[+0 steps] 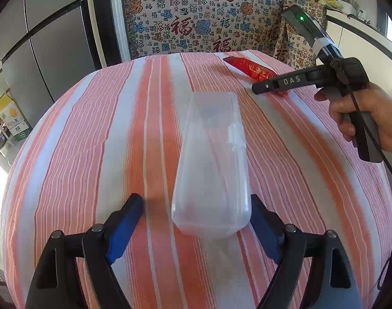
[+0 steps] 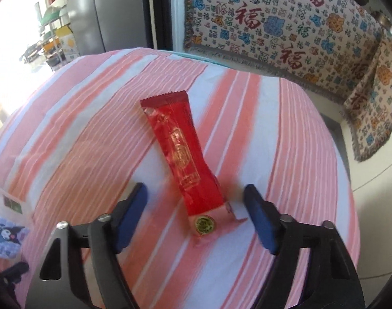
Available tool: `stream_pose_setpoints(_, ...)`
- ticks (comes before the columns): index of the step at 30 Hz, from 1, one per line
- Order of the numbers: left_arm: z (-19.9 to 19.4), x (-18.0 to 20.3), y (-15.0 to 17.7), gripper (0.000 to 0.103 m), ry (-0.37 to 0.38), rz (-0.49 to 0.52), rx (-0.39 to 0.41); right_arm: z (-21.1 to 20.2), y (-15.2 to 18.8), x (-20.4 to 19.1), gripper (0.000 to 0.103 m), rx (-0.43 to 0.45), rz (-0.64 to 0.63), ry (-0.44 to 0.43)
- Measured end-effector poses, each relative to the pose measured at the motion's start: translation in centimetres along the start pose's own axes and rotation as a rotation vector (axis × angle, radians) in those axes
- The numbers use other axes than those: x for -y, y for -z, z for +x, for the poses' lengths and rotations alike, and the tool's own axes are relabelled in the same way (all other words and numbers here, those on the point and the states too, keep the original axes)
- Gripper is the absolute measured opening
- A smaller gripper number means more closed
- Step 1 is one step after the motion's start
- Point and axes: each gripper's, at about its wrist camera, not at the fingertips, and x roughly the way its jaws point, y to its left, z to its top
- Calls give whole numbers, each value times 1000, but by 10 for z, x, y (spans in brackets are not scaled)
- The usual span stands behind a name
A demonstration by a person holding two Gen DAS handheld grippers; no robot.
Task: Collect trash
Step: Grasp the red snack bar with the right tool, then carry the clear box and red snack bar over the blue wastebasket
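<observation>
On the striped tablecloth (image 1: 92, 154), progress: nothing collected yet that I can see.
Wrapper: red snack wrapper (image 2: 181, 152) lies flat, glossy crinkled foil, serrated end at 12 o'clock.
Right gripper (image 2: 196, 206): pads apart, straddling the wrapper's near end, not pressing.
Left gripper (image 1: 197, 219): spread around the clear plastic box (image 1: 211, 159), rounded, frosted, lid shut.

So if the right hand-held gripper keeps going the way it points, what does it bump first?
Probably the red wrapper: it lies between the right hand-held gripper pads, untouched, on the striped tablecloth. Depth is hard to judge.
</observation>
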Motion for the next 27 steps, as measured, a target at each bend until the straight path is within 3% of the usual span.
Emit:
stream_pose_setpoints(1, 0, 0, 0, 85, 0, 0, 0, -3, 0, 0, 25, 1, 14, -7)
stream_pose_setpoints(7, 0, 0, 0, 85, -1, -1, 0, -31, 37, -1, 24, -22, 50, -26)
stream_pose_setpoints(15, -2, 0, 0, 83, 11, -7, 3, -98, 130, -13, 25, -133, 58, -67)
stream_pose_setpoints(18, -8, -3, 2, 83, 95, -8, 8, -114, 149, -17, 29, -165, 50, -84)
stream_pose_setpoints(21, -18, -5, 2, 83, 172, -16, -4, -123, 149, -12, 58, -156, 67, -107)
stream_pose_setpoints(24, -31, -2, -10, 83, 178, 5, 12, -127, 132, -8, 59, -139, 64, -94)
stream_pose_setpoints(27, -30, 8, -26, 83, 169, 42, -18, -119, 116, -13, 59, -178, 47, -113)
